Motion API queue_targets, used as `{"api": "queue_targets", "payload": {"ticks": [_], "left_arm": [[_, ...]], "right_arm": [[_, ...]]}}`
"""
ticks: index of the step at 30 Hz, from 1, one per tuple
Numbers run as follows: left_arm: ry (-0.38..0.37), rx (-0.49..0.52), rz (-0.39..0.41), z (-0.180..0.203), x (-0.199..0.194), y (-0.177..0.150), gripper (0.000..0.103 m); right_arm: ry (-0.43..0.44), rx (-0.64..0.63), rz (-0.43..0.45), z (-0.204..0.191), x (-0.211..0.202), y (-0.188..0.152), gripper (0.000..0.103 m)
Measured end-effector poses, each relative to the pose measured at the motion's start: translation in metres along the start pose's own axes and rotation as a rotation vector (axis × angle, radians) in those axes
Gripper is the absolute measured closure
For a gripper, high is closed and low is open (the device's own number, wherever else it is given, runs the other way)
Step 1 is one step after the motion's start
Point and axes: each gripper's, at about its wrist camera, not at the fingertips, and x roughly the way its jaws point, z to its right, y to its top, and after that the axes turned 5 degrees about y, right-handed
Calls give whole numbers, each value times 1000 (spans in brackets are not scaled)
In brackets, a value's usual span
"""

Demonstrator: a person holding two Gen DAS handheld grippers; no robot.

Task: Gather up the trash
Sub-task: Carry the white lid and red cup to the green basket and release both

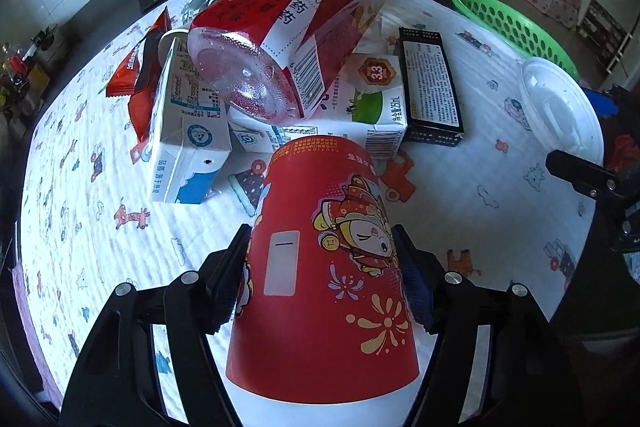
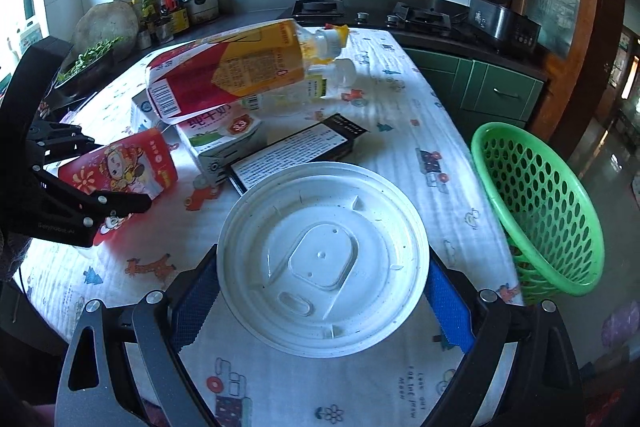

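Observation:
My left gripper (image 1: 322, 267) is shut on a red paper cup (image 1: 324, 267) with a cartoon print, its wide mouth toward the camera; the cup also shows in the right wrist view (image 2: 124, 167). My right gripper (image 2: 322, 267) is shut on a round white plastic lid (image 2: 324, 255), seen in the left wrist view (image 1: 560, 111) at the table's right edge. A trash pile lies in the middle of the table: a red and yellow plastic bottle (image 1: 296, 31) on top of milk cartons (image 1: 188, 131), a black box (image 1: 430, 87) and a red snack wrapper (image 1: 140, 67).
A green perforated basket (image 2: 544, 203) stands off the table's right edge, also visible in the left wrist view (image 1: 516, 23). The table has a white cartoon-print cloth (image 2: 400, 107). A kitchen counter with a gas stove (image 2: 420, 17) runs behind it.

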Motion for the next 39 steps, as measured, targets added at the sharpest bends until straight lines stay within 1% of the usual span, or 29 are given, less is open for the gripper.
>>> {"api": "queue_targets", "payload": {"ticks": [4, 7, 10, 13, 17, 22, 27, 31, 34, 39], "left_arm": [[-17, -12, 7, -1, -7, -5, 36], [-51, -28, 16, -4, -19, -10, 36], [-82, -34, 32, -2, -33, -14, 36], [-127, -45, 53, 1, -48, -13, 36], [-176, -44, 102, 11, -66, 0, 36], [-238, -29, 167, 37, -77, 35, 36], [-294, -8, 222, 65, -77, 80, 36], [-334, 10, 243, 92, -69, 119, 36], [-343, 39, 258, 116, -65, 143, 36], [-377, 71, 262, 152, -54, 182, 36]], "right_arm": [[-10, 20, 10, 13, -5, 3, 13], [-21, 39, 20, 24, -8, 5, 13], [-46, 66, 31, 45, -11, 9, 13], [-83, 116, 52, 75, -16, 16, 13], [-164, 202, 75, 128, -21, 24, 13], [-251, 294, 48, 188, -12, 24, 13], [-280, 358, 8, 233, 3, 17, 13], [-260, 387, -30, 249, 15, 10, 13], [-263, 385, -51, 254, 26, 7, 13], [-244, 384, -73, 261, 37, 2, 12]]}}
